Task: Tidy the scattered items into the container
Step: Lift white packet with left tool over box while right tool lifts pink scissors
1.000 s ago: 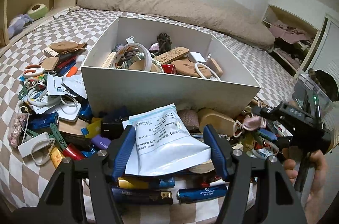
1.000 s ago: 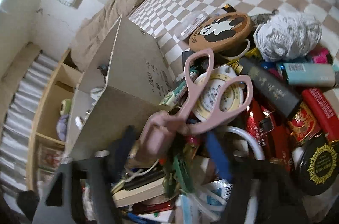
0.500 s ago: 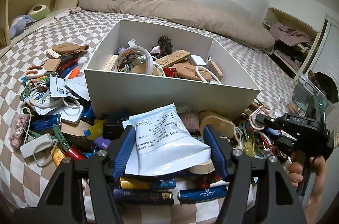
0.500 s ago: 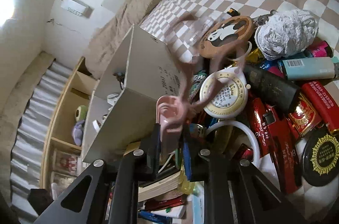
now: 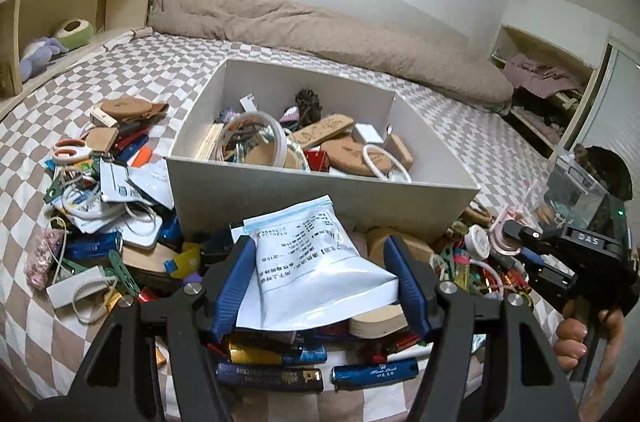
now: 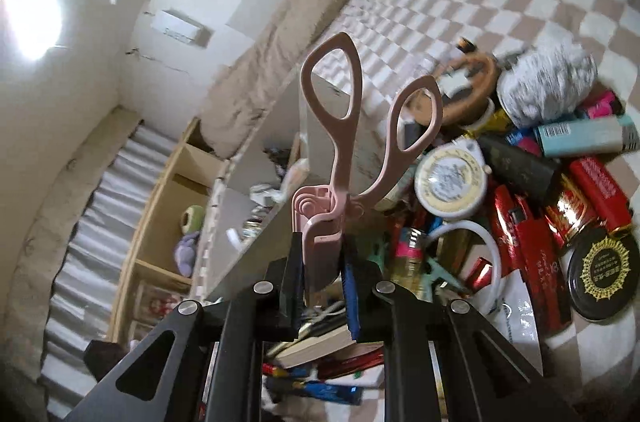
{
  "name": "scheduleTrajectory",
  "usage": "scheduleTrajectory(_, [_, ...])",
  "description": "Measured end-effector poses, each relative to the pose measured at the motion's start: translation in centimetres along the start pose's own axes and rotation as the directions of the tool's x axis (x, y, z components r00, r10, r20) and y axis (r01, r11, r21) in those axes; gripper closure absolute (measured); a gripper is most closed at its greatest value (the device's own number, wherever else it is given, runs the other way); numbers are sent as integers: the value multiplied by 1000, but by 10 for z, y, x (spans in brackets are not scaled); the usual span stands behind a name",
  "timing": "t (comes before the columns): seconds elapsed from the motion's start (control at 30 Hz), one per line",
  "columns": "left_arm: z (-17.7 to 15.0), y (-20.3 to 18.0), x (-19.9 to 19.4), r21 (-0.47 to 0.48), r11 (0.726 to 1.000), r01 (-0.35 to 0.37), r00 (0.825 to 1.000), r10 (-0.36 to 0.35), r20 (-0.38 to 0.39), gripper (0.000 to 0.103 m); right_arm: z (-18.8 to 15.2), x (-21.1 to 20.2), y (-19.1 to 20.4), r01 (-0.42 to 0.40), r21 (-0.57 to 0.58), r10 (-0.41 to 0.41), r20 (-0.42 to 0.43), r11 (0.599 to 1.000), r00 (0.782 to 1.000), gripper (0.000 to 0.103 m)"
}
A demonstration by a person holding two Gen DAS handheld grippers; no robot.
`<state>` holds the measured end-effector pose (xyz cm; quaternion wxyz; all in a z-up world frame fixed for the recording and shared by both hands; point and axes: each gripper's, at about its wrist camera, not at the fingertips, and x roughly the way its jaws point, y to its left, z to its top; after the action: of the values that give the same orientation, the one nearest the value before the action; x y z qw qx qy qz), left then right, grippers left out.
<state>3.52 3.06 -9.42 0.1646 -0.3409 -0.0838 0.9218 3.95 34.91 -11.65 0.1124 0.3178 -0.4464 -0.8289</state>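
Observation:
My left gripper [image 5: 320, 250] is shut on a white and blue printed pouch [image 5: 312, 262], holding it just above the clutter in front of the white box [image 5: 280, 190]. The box holds several items. My right gripper [image 6: 322, 242] is shut on the sheathed blade end of pink scissors [image 6: 342, 162]. Their handles point up and stand clear of the pile, beside the box corner [image 6: 248, 262]. In the left wrist view the right gripper [image 5: 520, 238] hovers at the box's right front corner, held by a hand [image 5: 576, 338].
Clutter rings the box on the checkered bed: a round tape measure [image 6: 450, 182], a grey yarn ball [image 6: 548, 82], a black round tin [image 6: 604, 270], red packs, orange-handled scissors [image 5: 72, 150]. A beige duvet [image 5: 320, 22] lies behind the box, and a wooden shelf [image 5: 60, 2] stands at the left.
The right gripper closed on the pink scissors and lifted them off the pile, swinging the handles upright. The left gripper kept still with the pouch.

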Motion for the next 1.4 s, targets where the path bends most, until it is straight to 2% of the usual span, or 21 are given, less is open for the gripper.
scheduleTrajectory(0.2, [20,-5,-20,10,1000,12,997,-12,72,37,6,-21,35,-86,-70,89,47,994,995,85])
scheduleTrajectory(0.37, [47,-11,-38,28,1000,5,989,-9,149,37,17,-34,60,-142,-128,151,62,982,987,85])
scheduleTrajectory(0.6, [105,-17,-59,54,998,18,963,-31,266,36,39,-33,97,-206,-204,222,57,957,974,85])
scheduleTrajectory(0.8, [153,-20,-63,61,997,44,943,-62,328,36,68,-27,134,-253,-266,277,58,930,959,85])
scheduleTrajectory(0.9, [173,-17,-57,58,997,51,939,-67,338,36,80,-21,153,-262,-303,293,60,916,954,85])
scheduleTrajectory(1.03, [197,-13,-36,46,997,60,942,-72,329,36,93,-8,168,-271,-339,307,57,901,950,85])
scheduleTrajectory(1.13, [210,-9,-8,48,997,60,952,-71,296,36,100,4,173,-269,-351,306,54,897,950,85])
scheduleTrajectory(1.3, [209,7,63,22,1000,15,987,-18,162,36,102,30,167,-257,-352,281,17,900,960,85])
scheduleTrajectory(1.4, [198,15,100,1,1000,10,997,-11,73,36,99,48,157,-245,-334,254,-15,910,967,85])
